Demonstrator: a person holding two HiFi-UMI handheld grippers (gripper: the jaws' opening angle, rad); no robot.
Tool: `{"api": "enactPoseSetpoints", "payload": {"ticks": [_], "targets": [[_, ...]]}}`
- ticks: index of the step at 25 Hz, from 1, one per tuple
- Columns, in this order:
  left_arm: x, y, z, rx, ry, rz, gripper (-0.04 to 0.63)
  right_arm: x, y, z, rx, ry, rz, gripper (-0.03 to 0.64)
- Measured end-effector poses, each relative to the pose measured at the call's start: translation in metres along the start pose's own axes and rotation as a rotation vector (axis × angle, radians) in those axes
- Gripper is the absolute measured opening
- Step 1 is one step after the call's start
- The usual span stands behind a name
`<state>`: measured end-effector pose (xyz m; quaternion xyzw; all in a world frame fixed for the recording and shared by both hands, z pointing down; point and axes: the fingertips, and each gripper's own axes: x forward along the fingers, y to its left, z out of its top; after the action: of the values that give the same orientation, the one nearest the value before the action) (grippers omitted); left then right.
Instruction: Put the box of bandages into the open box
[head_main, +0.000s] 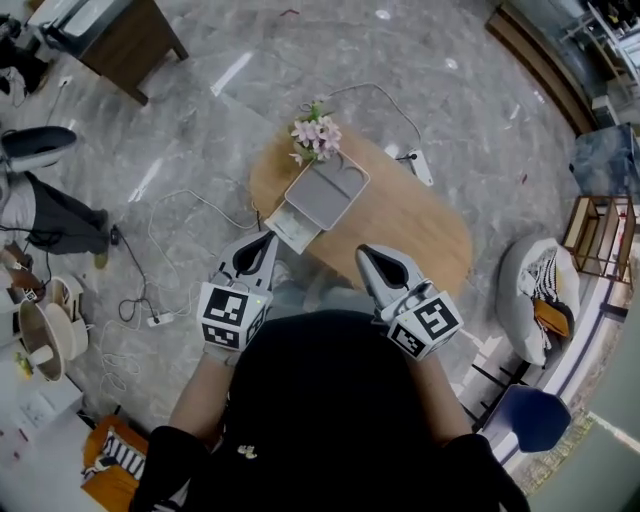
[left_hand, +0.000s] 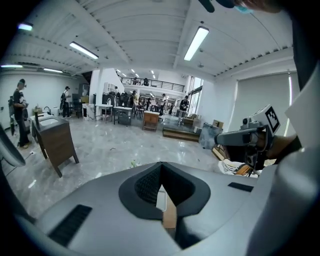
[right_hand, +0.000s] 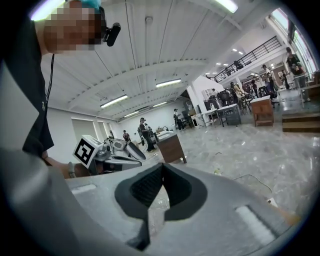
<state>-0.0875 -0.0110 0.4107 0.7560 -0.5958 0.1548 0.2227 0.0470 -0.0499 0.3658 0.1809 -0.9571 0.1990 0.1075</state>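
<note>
Head view, nearest first: the person's dark head and shoulders (head_main: 330, 400) fill the bottom and hide the near floor. Just past them both tools are raised side by side, short of the surface (head_main: 420, 225). The left hand-held gripper (head_main: 266, 243) has its jaws pressed together on nothing, and the left gripper view confirms the tips meet. It's the same story for the right hand-held gripper (head_main: 368, 254), tips together and empty. On to the surface, an oval wooden top. The white box of bandages (head_main: 293, 228) lies at its near-left edge, tucked against the near corner of the grey open box (head_main: 325, 190), not inside it. Pink and white flowers (head_main: 315, 132) stand just behind the open box at the far edge. Around it all is grey marbled floor (head_main: 220, 120). White cables (head_main: 195, 198) trail off to the left, and a power strip (head_main: 420, 167) lies by the far-right rim. A pale cushioned seat (head_main: 535, 290) sits well to the right, and a wooden cabinet (head_main: 125, 40) is far left. From the gripper views, each grey tool body blocks the lower half. Beyond it opens a big hall with strip lights (left_hand: 196, 42) overhead, a railed mezzanine (left_hand: 150, 82) at the back, and people (left_hand: 17, 112) standing at a distance.
</note>
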Motion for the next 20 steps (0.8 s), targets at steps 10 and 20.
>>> {"api": "enactPoseSetpoints", "payload": {"ticks": [10, 20], "targets": [[-0.045, -0.012, 0.049, -0.013, -0.157, 0.037, 0.014, 0.005, 0.009, 0.030, -0.070, -0.023, 0.064, -0.003], [-0.086, -0.004, 0.071, -0.034, -0.261, 0.143, 0.014, 0.003, 0.028, 0.060, -0.128, -0.063, 0.138, -0.003]]}}
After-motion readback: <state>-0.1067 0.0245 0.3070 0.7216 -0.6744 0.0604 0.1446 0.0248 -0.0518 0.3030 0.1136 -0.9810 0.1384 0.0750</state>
